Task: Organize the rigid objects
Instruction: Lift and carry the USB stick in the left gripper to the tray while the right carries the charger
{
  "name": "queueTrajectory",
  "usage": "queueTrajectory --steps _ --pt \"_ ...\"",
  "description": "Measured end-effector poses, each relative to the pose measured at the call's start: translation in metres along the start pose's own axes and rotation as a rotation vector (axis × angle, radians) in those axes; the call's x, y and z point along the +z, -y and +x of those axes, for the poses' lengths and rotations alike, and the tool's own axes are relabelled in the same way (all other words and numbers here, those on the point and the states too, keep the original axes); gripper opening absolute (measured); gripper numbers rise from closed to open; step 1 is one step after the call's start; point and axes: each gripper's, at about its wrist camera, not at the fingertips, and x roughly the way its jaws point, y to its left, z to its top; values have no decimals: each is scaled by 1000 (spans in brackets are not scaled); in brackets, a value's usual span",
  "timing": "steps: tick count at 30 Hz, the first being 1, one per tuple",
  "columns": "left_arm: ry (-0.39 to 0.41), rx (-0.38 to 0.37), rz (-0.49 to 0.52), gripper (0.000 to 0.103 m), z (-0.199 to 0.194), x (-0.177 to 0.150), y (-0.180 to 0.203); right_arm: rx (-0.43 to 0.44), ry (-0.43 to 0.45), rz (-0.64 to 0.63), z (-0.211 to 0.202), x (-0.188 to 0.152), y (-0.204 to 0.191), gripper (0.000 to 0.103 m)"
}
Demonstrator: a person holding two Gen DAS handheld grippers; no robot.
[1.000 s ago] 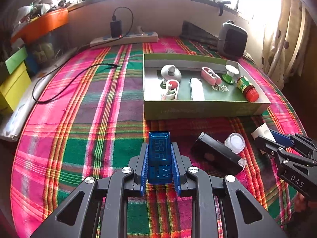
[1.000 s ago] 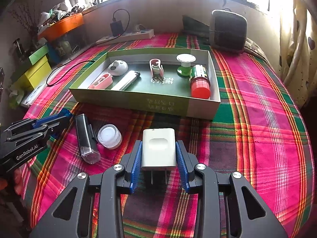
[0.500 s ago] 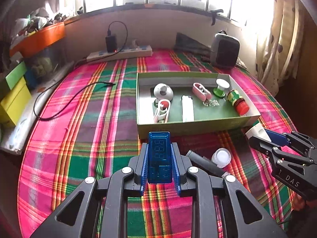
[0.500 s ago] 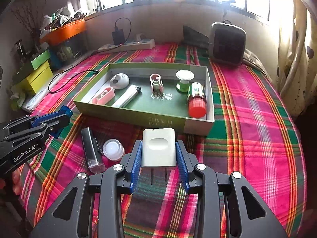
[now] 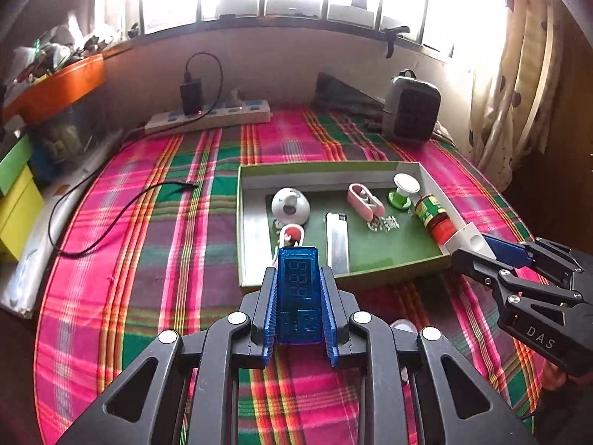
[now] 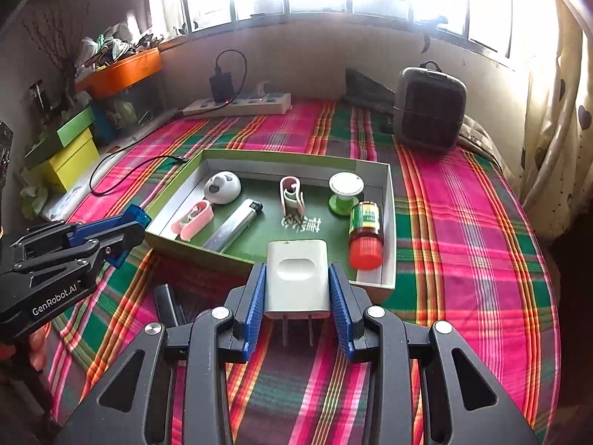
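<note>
Both tongs rose; only right view shows charger (image 6: 297, 278) prongs.

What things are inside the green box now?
In the green box: white dome, two pink cases, lighter, green-based spool, red-capped bottle. The held charger hides its near edge.

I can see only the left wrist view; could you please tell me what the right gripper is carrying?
Observer: The right gripper is shut on a white plastic plug adapter, with its two metal prongs bare below the pads.
Operator: Thank you. Does anything lie in front of the green cardboard tray, behind my gripper?
Observer: Yes, a black oblong device lies on the pink plaid cloth, just outside the tray's near wall.
</note>
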Motion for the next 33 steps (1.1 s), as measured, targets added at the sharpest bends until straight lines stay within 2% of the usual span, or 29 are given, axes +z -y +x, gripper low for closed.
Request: queueTrajectory --steps 13,17,33 --pt "-16 -57 8 21 25 27 3 4 -22 3 20 22 10 35" --pt "-20 -52 20 21 37 35 7 15 -34 14 29 28 13 35" --pt "-73 -82 27 21 85 59 15 31 -100 12 67 32 18 35"
